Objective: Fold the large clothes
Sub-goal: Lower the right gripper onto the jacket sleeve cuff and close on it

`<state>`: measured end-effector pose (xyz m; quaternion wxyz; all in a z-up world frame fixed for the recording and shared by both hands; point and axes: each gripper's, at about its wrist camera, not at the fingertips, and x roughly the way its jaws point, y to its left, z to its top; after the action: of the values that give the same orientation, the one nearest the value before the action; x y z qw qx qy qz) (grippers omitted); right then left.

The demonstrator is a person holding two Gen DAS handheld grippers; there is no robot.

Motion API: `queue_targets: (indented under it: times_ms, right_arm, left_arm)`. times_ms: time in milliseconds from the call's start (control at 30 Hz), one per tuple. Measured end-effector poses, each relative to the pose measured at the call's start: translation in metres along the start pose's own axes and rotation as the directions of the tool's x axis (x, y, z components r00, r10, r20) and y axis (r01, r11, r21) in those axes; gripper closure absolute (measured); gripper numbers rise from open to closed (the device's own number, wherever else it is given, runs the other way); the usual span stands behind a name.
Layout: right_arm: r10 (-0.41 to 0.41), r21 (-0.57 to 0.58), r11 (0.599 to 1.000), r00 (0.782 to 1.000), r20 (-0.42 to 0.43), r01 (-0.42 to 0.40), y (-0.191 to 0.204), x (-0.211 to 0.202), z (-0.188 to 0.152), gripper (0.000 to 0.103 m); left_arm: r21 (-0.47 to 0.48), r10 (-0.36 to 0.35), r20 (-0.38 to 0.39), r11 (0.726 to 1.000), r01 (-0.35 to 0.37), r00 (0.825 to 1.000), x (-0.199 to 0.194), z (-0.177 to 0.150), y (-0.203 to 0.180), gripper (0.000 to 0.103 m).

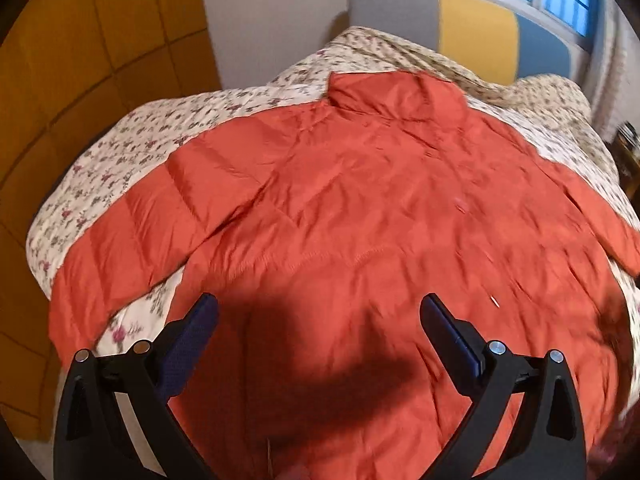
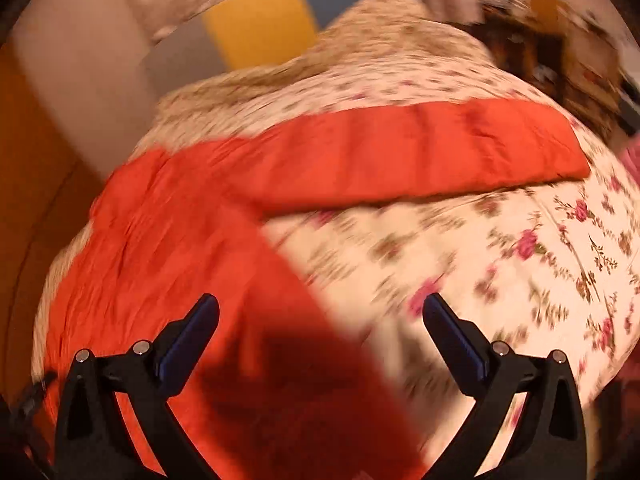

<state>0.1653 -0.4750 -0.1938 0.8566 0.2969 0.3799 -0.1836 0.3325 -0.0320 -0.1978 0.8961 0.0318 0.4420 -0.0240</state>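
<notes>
An orange-red padded jacket (image 1: 360,208) lies spread flat on a floral bed cover (image 1: 120,152), collar at the far end and both sleeves stretched out sideways. My left gripper (image 1: 318,308) hangs open above the jacket's lower body, casting a shadow on it, with nothing between its fingers. In the right wrist view the jacket's body (image 2: 168,240) fills the left side and one sleeve (image 2: 420,152) reaches right across the floral cover (image 2: 500,264). My right gripper (image 2: 320,308) is open over the jacket's side edge, holding nothing. That view is blurred.
A headboard with grey, yellow (image 1: 476,36) and blue panels stands behind the bed, under a window. An orange padded wall (image 1: 80,40) runs along the left. Dark cluttered furniture (image 2: 560,48) sits at the bed's far right.
</notes>
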Motion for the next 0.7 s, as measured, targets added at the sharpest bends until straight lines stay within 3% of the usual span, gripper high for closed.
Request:
queue_targets:
  times_ms: [100,300,533,633,700]
  right_arm:
    - [-0.011,0.141,0.99,1.0,0.001,0.011,-0.036,0.021,0.026,0.009]
    - [-0.078,0.303,0.951,0.996,0.035,0.064,-0.085,0.042,0.06,0.02]
    - [-0.1,0.498,0.867,0.981,0.164,0.006,-0.127,0.038,0.078,0.029]
    - [-0.113,0.544,0.839,0.973,0.199,-0.014,-0.139,0.039,0.083,0.034]
    - [-0.136,0.564,0.826,0.969,0.204,-0.003,-0.143,0.041,0.086,0.049]
  left_arm:
    - [-0.039,0.024,0.004,0.999,-0.024,1.0,0.022,0.015,0.006,0.003]
    - [-0.072,0.079,0.027,0.994,-0.077,0.996,0.052,0.036,0.016,0.003]
    - [-0.051,0.186,0.078,0.982,-0.182,0.98,0.082,0.041,0.03,0.003]
    - [-0.053,0.188,0.082,0.982,-0.184,0.979,0.091,0.039,0.035,0.003]
    - [-0.07,0.173,0.062,0.983,-0.169,0.983,0.098,0.039,0.039,0.003]
